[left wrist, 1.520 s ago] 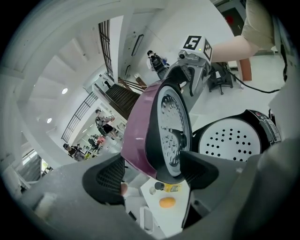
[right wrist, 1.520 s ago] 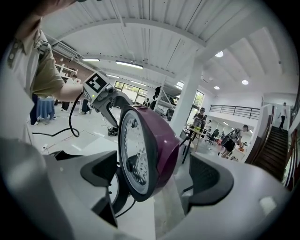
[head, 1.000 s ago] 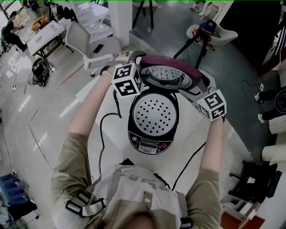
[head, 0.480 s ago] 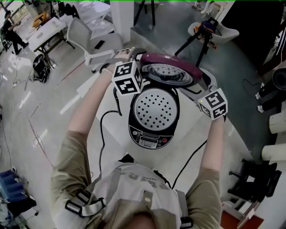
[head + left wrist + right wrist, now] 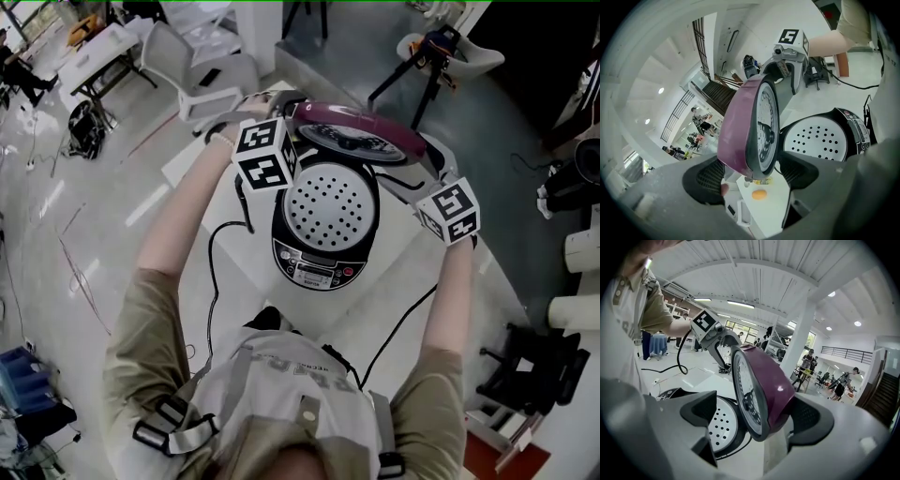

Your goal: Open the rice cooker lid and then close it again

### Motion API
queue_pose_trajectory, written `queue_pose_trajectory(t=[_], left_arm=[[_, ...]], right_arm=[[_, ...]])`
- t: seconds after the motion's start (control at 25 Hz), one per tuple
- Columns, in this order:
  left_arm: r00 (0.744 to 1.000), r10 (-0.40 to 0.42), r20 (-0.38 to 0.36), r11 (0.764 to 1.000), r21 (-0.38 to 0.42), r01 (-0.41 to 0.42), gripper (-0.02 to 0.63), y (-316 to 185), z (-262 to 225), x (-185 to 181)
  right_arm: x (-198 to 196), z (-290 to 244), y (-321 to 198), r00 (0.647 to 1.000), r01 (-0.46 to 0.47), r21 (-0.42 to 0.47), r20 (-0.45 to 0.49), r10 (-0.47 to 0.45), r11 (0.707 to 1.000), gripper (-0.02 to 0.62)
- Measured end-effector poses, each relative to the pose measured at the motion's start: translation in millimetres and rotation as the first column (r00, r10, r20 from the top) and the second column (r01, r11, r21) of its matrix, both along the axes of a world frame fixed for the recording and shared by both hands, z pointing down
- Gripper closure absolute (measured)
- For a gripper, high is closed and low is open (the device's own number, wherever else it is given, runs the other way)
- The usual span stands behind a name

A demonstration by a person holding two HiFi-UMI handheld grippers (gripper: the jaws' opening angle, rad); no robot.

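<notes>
The black rice cooker (image 5: 323,272) stands on a white table (image 5: 230,225), its perforated inner plate (image 5: 330,208) uncovered. Its purple lid (image 5: 361,120) is raised at the back, tipped forward over the pot. My left gripper (image 5: 292,108) holds the lid's left edge; in the left gripper view the lid (image 5: 740,126) fills the gap between both pads of that gripper (image 5: 752,171). My right gripper (image 5: 427,161) straddles the lid's right edge. In the right gripper view the outer pad of that gripper (image 5: 757,416) meets the lid's purple shell (image 5: 768,380), with a gap at the inner pad.
The cooker's black power cable (image 5: 211,281) runs down the table's left side, and another cable (image 5: 403,328) runs on the right. A tripod (image 5: 412,70) stands on the floor behind. A small orange object (image 5: 759,194) lies on a surface beyond the cooker.
The lid has tipped forward: less of its inner face shows and more of its purple top. Both grippers have shifted along with its edges.
</notes>
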State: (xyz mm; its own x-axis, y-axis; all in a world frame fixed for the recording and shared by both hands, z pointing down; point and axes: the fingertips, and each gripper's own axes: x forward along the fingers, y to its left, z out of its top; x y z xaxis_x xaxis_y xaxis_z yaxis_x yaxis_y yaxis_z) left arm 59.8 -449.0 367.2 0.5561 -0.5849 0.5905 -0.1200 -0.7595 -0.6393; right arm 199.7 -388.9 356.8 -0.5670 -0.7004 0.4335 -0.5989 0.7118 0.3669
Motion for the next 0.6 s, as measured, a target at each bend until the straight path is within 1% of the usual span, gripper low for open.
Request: queue_pose_trajectory(t=[0.12, 0.28, 0.44, 0.6], left_arm=[[1.0, -0.002, -0.001, 1.0, -0.004, 0.002, 0.227, 9, 4, -2], [1.0, -0.006, 0.007, 1.0, -0.007, 0.006, 0.227, 20, 9, -5], [1.0, -0.006, 0.021, 1.0, -0.009, 0.006, 0.227, 34, 14, -8], [0.999, -0.01, 0.047, 1.0, -0.008, 0.01, 0.227, 45, 23, -13]], right_arm=[[-1, 5, 8, 1.0, 0.003, -0.002, -0.027, -0.003, 1.0, 0.133], [-4, 11, 18, 0.999, 0.006, -0.009, -0.041, -0.006, 1.0, 0.132], [-7, 17, 30, 0.996, 0.014, -0.011, -0.082, -0.015, 1.0, 0.132], [-9, 23, 42, 0.996, 0.019, -0.017, -0.083, -0.02, 1.0, 0.132]])
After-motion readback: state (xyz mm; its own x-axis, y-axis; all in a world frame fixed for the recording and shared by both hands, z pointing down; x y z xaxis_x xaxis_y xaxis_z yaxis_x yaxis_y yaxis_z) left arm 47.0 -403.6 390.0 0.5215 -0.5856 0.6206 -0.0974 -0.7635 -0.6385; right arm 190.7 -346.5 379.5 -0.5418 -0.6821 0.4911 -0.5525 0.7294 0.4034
